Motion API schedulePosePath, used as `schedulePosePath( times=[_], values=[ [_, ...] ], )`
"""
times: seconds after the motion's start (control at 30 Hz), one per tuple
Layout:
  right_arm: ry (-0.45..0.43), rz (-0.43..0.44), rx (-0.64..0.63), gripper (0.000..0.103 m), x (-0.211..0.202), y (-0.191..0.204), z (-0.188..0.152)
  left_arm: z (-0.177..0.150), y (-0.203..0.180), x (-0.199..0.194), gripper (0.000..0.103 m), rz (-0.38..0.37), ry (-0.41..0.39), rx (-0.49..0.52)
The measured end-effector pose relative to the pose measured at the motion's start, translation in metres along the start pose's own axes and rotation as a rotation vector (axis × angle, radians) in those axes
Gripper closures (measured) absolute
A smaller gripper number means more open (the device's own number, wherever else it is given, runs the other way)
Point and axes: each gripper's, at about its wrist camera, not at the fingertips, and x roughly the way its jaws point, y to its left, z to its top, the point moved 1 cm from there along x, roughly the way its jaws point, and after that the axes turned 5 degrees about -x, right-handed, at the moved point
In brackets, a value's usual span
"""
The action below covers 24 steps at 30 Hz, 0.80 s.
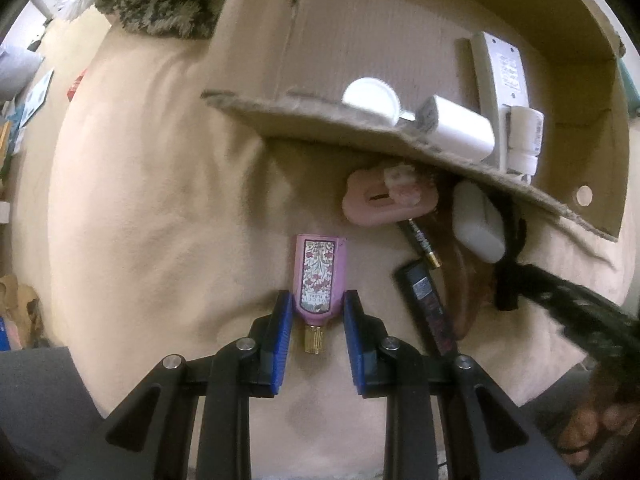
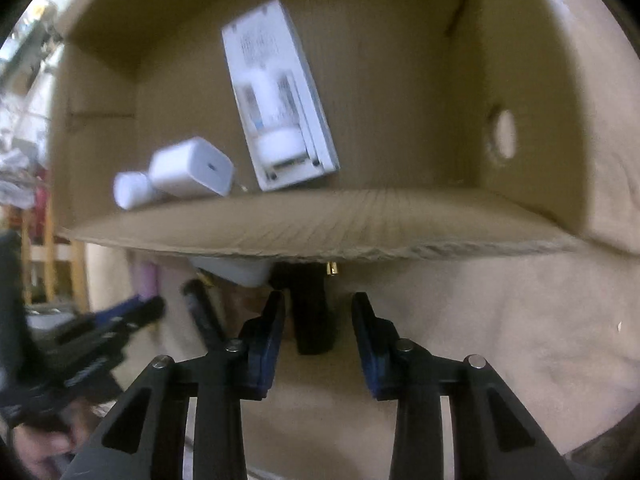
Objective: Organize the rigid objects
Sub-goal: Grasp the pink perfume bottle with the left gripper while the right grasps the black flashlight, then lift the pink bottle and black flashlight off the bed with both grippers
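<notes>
A pink perfume bottle (image 1: 318,276) with a floral label and a gold cap lies on the beige blanket (image 1: 160,200), cap toward the camera. My left gripper (image 1: 317,300) points down and is shut on it, blue pads against its lower sides. My right gripper (image 2: 318,300) straddles a black oblong object (image 2: 312,320) below the box flap. A gap shows on each side of the object, so the pads stand off it. The picture there is blurred.
An open cardboard box (image 1: 400,128) holds a white charger (image 1: 456,128), a white lid (image 1: 372,98), a flat white pack (image 1: 502,80) and a small white bottle (image 1: 524,140). Under its flap lie a pink comb-like item (image 1: 384,200), a white case (image 1: 478,228), a gold-tipped pen (image 1: 420,244) and a black tube (image 1: 428,304).
</notes>
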Motion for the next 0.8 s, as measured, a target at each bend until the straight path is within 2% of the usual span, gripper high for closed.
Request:
schedulePosePath(
  times=[0.03,0.1,0.17,0.27,0.47,0.7,0.8],
  values=[
    [0.01,-0.012,-0.011,0.07,0.005,0.001,0.001,0.0,0.0,-0.001,0.08,-0.003,-0.001,-0.001],
    [0.013,-0.014,-0.032,0.081,0.009,0.005,0.0,0.004,-0.006,0.0,0.08,-0.008,-0.001,-0.005],
    [0.005,-0.035,-0.078,0.083,0.006,0.011,-0.003,0.006,-0.001,-0.003,0.08,-0.011,-0.001,-0.009],
    [0.019,-0.032,-0.108,0.083,0.001,0.014,-0.016,0.004,0.011,-0.004,0.08,-0.013,-0.005,-0.008],
    [0.075,-0.053,-0.118,0.083,-0.004,0.006,-0.047,0.002,0.008,-0.013,0.08,-0.017,-0.022,-0.014],
    [0.034,-0.026,-0.071,0.082,-0.007,-0.004,-0.035,0.001,0.009,-0.016,0.08,-0.009,-0.025,-0.021],
    [0.05,-0.049,-0.077,0.082,0.005,-0.002,-0.031,0.003,0.005,-0.015,0.08,0.001,-0.029,-0.017]
  ],
)
